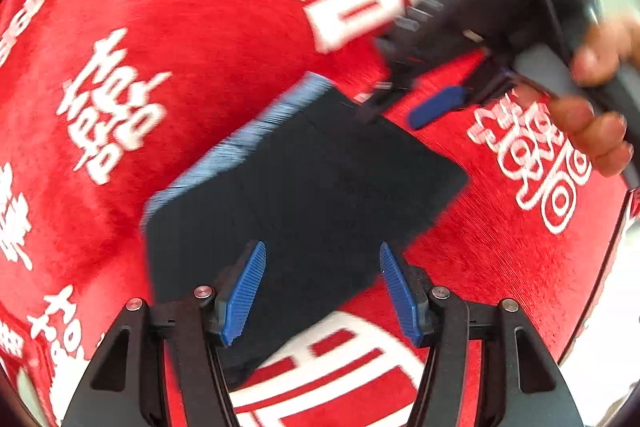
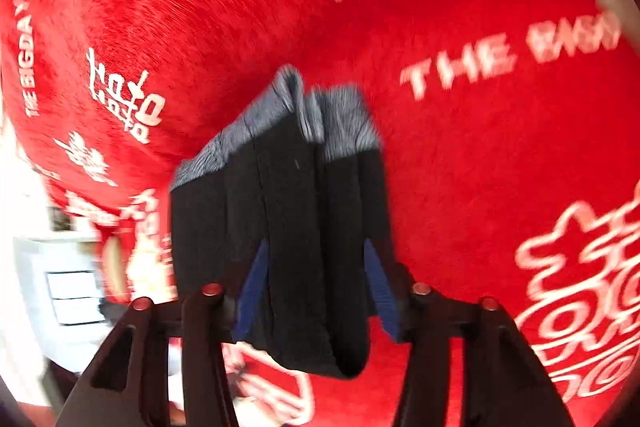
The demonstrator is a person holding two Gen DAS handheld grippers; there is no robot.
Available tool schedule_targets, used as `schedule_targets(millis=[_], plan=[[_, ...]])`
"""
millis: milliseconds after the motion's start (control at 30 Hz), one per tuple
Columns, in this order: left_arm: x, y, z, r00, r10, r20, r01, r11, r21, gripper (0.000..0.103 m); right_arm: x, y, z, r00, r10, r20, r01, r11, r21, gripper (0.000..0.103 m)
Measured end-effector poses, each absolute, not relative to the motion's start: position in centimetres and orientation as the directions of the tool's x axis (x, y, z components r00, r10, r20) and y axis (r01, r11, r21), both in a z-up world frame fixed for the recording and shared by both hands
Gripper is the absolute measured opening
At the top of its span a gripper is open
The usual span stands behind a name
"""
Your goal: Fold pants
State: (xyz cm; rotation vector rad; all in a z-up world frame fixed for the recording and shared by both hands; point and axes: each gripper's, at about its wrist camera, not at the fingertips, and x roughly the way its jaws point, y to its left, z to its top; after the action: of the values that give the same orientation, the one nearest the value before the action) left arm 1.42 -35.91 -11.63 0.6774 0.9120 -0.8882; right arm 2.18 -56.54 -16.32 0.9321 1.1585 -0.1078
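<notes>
Pants folded small on the red cloth, both grippers parted

In the left wrist view the left gripper sits at the bottom centre, jaws apart, empty, over the near edge of the dark pants, a compact rectangle mid-frame on the red cloth. Upper right, the right gripper hovers by the far corner. In the right wrist view its jaws straddle the bundle; whether the pads press, I can't tell. Folding looks nearly done, maybe a final tidy.
</notes>
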Motion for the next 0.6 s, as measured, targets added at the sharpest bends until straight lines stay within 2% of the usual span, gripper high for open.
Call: schedule_targets(millis=[133,267,367,433,467,600], plan=[[9.5,-33.5,-10.6,0.367,-0.307,-0.878,0.763,0.64,0.095,0.061,4.9,-56.6,-14.4,0.46,0.292,-0.839,0.502,0.693,0.517,0.055],[18.7,-31.3,-12.9,0.333,-0.214,-0.918,0.578,0.816,0.02,0.061,8.0,-57.4,-15.6,0.457,0.279,-0.845,0.507,0.699,0.505,0.05],[24.4,-29.8,-15.8,0.275,-0.178,-0.945,0.443,0.896,-0.04,0.061,9.7,-57.4,-16.7,0.442,0.282,-0.852,0.492,0.718,0.493,0.042],[26.2,-29.8,-17.6,0.25,-0.153,-0.956,0.416,0.909,-0.036,0.061,9.9,-57.6,-16.6,0.422,0.28,-0.862,0.479,0.739,0.474,0.03],[26.5,-29.8,-18.2,0.25,-0.14,-0.958,0.412,0.911,-0.025,0.061,10.2,-57.4,-16.9,0.404,0.271,-0.873,0.48,0.75,0.455,0.017],[26.9,-30.1,-20.8,0.224,-0.131,-0.966,0.424,0.906,-0.025,0.061,10.2,-57.1,-17.2,0.345,0.227,-0.911,0.479,0.792,0.378,0.013]])
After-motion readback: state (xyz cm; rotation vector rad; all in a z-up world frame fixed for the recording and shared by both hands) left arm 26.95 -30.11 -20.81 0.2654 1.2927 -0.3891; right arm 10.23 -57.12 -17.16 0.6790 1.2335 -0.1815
